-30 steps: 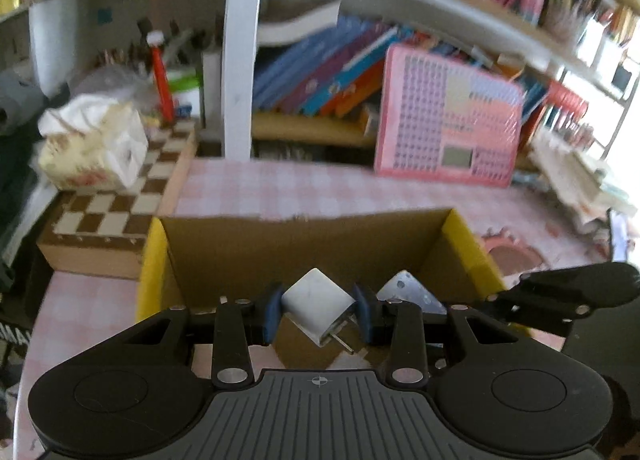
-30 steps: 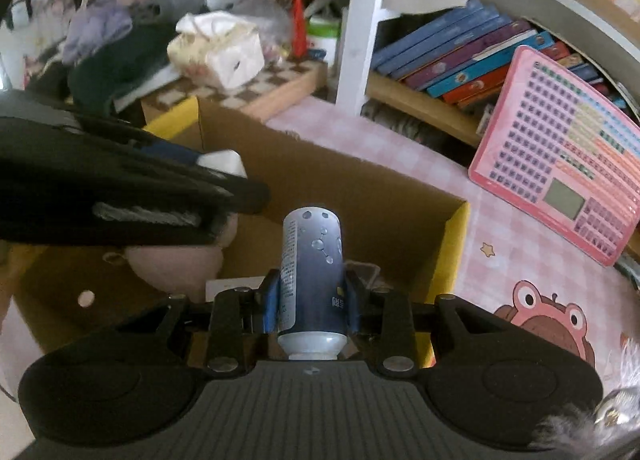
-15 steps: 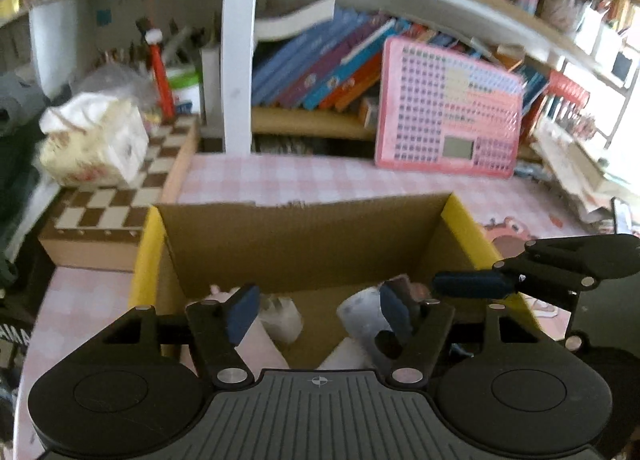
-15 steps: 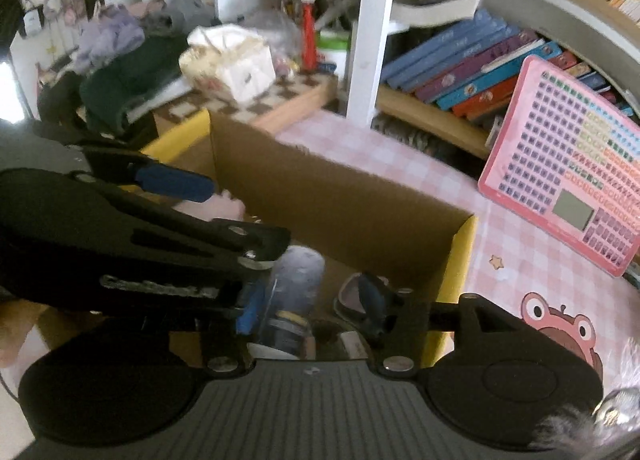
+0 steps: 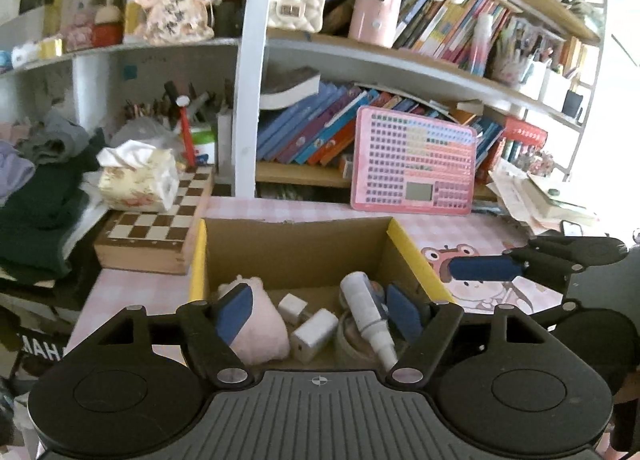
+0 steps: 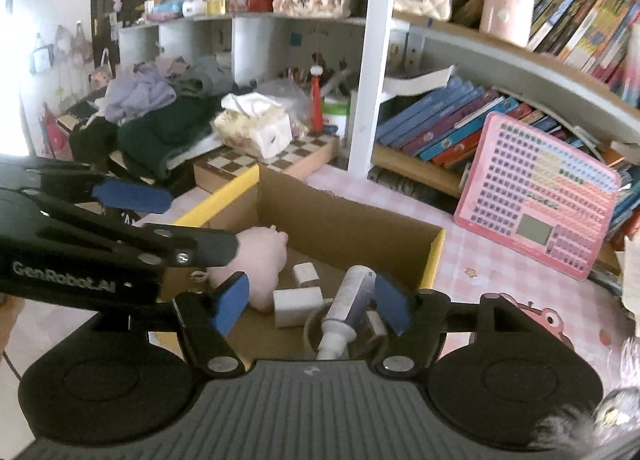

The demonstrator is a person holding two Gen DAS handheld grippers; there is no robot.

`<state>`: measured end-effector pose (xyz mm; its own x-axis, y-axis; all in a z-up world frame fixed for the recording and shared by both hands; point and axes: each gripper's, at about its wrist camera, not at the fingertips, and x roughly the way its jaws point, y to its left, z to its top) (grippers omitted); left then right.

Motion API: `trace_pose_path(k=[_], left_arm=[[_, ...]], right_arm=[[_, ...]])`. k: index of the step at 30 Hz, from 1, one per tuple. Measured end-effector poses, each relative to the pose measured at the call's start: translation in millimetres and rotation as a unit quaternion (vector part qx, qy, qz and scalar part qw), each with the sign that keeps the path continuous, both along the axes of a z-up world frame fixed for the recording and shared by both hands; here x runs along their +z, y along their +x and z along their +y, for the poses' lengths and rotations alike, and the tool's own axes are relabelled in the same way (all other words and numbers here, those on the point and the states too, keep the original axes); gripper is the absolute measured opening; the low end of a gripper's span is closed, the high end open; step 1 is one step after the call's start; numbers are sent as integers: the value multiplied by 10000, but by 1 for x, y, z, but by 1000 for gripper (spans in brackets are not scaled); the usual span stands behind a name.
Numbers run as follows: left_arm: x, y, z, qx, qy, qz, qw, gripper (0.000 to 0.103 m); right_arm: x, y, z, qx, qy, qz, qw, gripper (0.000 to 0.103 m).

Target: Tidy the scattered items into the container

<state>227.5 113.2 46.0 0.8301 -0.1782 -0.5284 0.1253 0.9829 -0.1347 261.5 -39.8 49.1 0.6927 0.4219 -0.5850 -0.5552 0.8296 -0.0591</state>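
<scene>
Above the cardboard box (image 6: 352, 227), the GenRobot.AI-marked left gripper (image 5: 316, 312) and right gripper (image 6: 312, 302) are opening, empty.

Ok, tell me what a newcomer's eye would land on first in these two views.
First, the cardboard box with yellow flaps, centred on the pink checked table, holding a pink plush, two white chargers and a spray bottle. Next, the left gripper and right gripper above it, jaws opening and gripping nothing. Behind, a pink keyboard toy leans against the crowded bookshelf.
</scene>
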Motion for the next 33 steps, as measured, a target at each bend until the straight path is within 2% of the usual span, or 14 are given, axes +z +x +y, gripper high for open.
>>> trace_pose_path(k=[4,11,15,19,22,28,33], left_arm=[[2,-32,3,-40,-14,-62,10000,83],[-5,-73,2,-39,116,28,9999,83],[-12,-92,1,-2,81,112,9999,83],[-24,-107,-2,110,67,242,9996,84],[-33,-116,-6,159,110,379,9991,84],[-46,-130,-10,51,132,689,9975,84],[-56,-137,-14,-12,98,940,9955,84]], right_arm=[[1,-30,-10,-184,106,-61,9998,70],[-11,-79,-27,-671,230,-7,9975,71],[-17,-105,-34,-956,257,14,9951,75],[-25,-128,-38,-1233,195,-23,9922,82],[-32,-143,-38,-1503,72,-54,9886,83],[-43,-163,-45,-1904,-20,159,9816,83],[-50,-176,-46,-1995,-142,303,9793,86]])
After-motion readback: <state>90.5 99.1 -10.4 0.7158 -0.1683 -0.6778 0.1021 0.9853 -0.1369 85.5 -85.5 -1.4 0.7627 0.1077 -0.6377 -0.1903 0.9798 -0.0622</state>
